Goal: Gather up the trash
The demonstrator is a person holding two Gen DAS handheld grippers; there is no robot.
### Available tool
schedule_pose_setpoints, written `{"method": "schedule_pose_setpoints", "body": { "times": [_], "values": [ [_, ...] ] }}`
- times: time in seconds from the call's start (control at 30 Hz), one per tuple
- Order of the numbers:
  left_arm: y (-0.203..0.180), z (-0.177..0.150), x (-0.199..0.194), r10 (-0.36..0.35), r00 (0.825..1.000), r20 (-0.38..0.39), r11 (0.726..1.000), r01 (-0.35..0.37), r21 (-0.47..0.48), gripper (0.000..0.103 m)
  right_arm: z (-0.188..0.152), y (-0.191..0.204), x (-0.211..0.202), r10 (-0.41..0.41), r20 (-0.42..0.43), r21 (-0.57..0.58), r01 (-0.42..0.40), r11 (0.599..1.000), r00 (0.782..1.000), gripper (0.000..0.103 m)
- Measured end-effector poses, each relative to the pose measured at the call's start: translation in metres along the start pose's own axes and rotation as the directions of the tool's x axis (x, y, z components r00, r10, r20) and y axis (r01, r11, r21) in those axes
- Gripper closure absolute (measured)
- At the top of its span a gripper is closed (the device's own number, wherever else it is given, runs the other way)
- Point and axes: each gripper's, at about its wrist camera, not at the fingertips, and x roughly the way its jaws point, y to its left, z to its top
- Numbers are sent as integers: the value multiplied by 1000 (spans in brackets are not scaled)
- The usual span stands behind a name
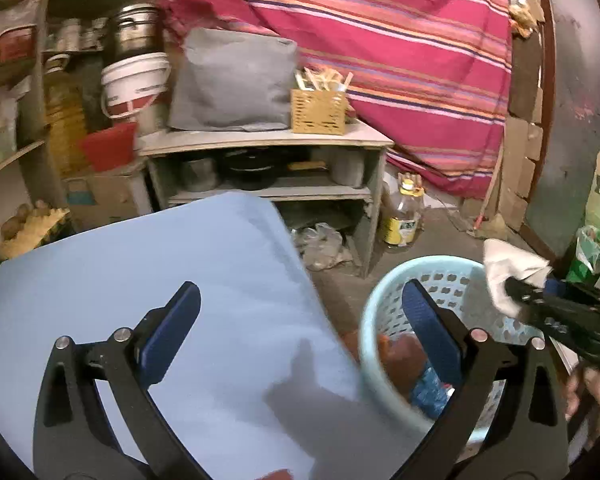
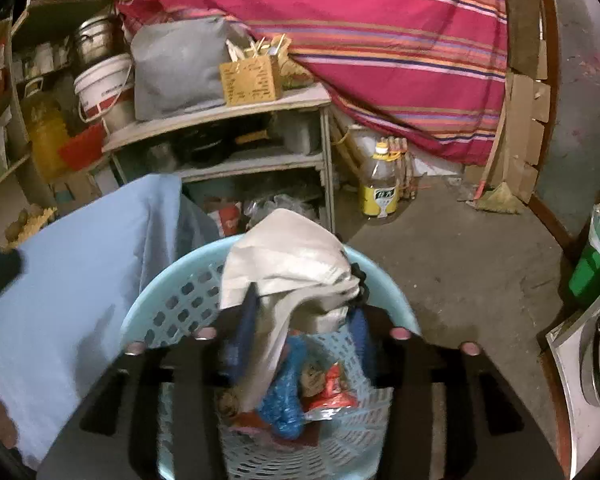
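Both wrist views over basket (image 1: 380, 312)

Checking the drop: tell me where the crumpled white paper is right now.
Crumpled white paper sits between the right gripper's fingers, directly over the light blue basket, beside the blue-covered surface.

The right claw (image 2: 300, 312) hangs over a pale blue basket (image 2: 171, 304), a crumpled white paper (image 2: 287, 264) between its fingers; blue and red wrappers (image 2: 300, 396) lie inside the basket.
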Motion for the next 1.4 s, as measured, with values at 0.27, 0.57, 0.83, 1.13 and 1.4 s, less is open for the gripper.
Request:
{"method": "schedule_pose_setpoints", "body": {
  "times": [0.27,0.57,0.83,1.13,1.4],
  "values": [
    [58,-10,-62,68,997,48,995,-64,-71,5,-14,26,-3,-12,-26,0,12,1000,1000,16],
    [99,-49,-112,137,988,67,989,-132,-68,5,-39,84,-79,28,81,-18,-27,999,996,5],
    [139,-87,-158,189,978,92,979,-180,-99,5,-81,155,-150,94,177,-82,-80,993,980,5],
    [180,-134,-210,278,952,128,957,-264,-117,5,-137,215,-196,181,213,-151,-150,977,960,5],
    [201,-170,-222,276,955,110,953,-257,-160,5,-174,236,-206,191,223,-175,-154,972,956,5]
  ]
}}
